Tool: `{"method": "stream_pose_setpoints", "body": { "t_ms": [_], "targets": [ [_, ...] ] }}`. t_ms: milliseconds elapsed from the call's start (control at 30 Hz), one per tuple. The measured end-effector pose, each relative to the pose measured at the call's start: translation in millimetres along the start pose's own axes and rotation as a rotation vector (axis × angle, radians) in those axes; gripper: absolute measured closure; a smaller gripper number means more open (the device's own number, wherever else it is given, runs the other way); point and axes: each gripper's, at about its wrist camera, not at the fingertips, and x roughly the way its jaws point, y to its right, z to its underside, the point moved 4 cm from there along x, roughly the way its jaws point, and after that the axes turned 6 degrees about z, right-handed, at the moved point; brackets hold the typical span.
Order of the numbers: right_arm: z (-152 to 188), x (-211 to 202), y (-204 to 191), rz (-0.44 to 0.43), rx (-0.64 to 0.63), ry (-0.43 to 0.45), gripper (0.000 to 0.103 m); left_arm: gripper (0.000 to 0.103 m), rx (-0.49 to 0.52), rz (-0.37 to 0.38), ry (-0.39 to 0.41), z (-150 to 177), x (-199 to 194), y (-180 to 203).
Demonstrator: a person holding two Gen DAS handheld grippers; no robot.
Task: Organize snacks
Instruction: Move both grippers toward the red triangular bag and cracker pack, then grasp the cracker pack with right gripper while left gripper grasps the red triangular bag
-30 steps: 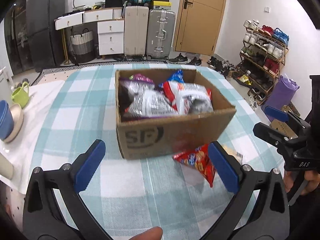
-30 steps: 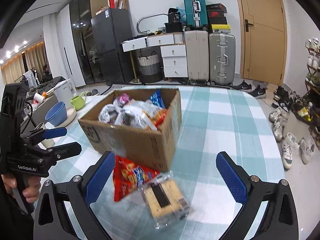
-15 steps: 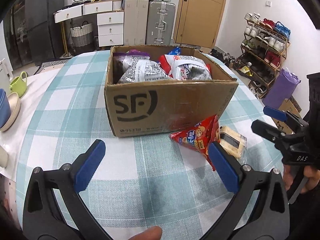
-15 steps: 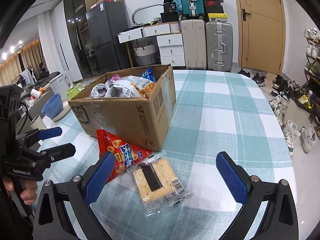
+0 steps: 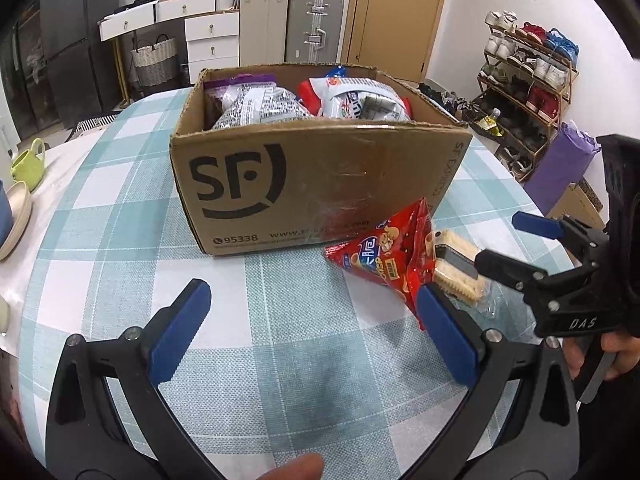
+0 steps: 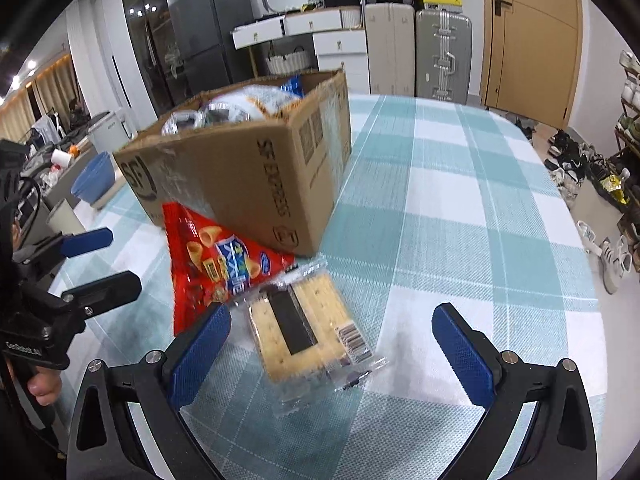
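A brown SF cardboard box full of snack bags stands on the checked tablecloth; it also shows in the right wrist view. A red snack bag leans against its front right corner, also seen in the right wrist view. A clear-wrapped cracker pack lies beside the bag, partly hidden in the left wrist view. My left gripper is open and empty, in front of the box. My right gripper is open, its fingers either side of the cracker pack, just above it.
A green mug and stacked bowls sit at the table's left edge. A blue bowl shows beyond the box. The table edge drops to shoes on the floor at right.
Both grippers have dropped lower and moved closer to the table. My right gripper has come in over the cracker pack. The snacks have not moved.
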Motion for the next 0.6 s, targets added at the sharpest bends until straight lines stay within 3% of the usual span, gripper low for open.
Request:
{"method": "stream_pose_setpoints", "body": {
  "t_ms": [400,600],
  "targets": [
    [15,28,-7,0.017,-0.038,-0.089,0.001,0.001,-0.002,0.005,-0.039,8,15,0],
    [16,32,-16,0.057,-0.088,-0.079,0.001,0.001,-0.002,0.004,-0.053,9,22,-1]
  ]
}}
